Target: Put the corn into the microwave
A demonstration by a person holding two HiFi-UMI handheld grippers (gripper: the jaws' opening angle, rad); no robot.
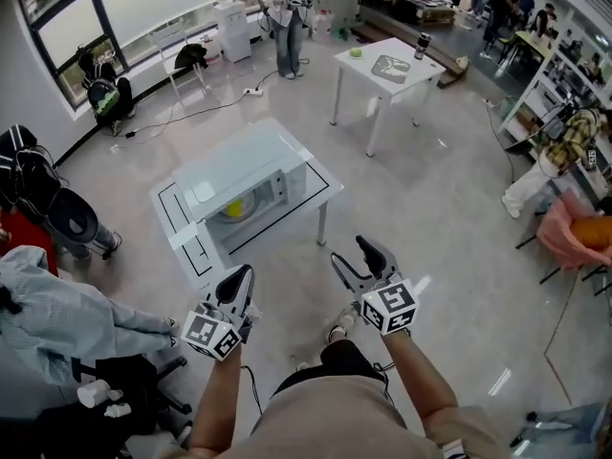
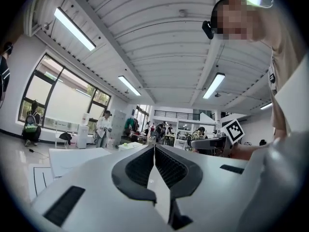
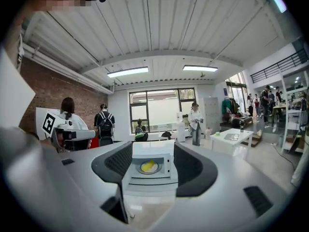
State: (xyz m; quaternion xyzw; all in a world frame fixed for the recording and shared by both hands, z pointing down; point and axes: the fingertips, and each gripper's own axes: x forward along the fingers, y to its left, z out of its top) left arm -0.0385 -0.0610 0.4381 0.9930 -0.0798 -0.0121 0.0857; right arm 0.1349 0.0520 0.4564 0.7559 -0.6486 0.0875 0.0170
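**Inside the open microwave (image 1: 251,165), the corn (image 1: 232,207) is lying on a plate**

Within the boxy white shell, whose front is standing open, the small yellow piece is resting on a round pale plate (image 1: 251,210). The oven is sitting on a low white table (image 1: 323,187) with a thin black line running round its flat top. Glossy grey floor (image 1: 430,208) is stretching between the table's near edge and both grippers, which are hanging well short of it. The left gripper (image 1: 241,277) is keeping its ribbed black pads pressed together, with nothing between them. The right gripper (image 1: 351,251) is holding its curved jaws wide apart and empty, pointing toward the oven's cavity. Bare floor is spreading to the table's right, and a second white table (image 1: 387,70) is standing well behind.
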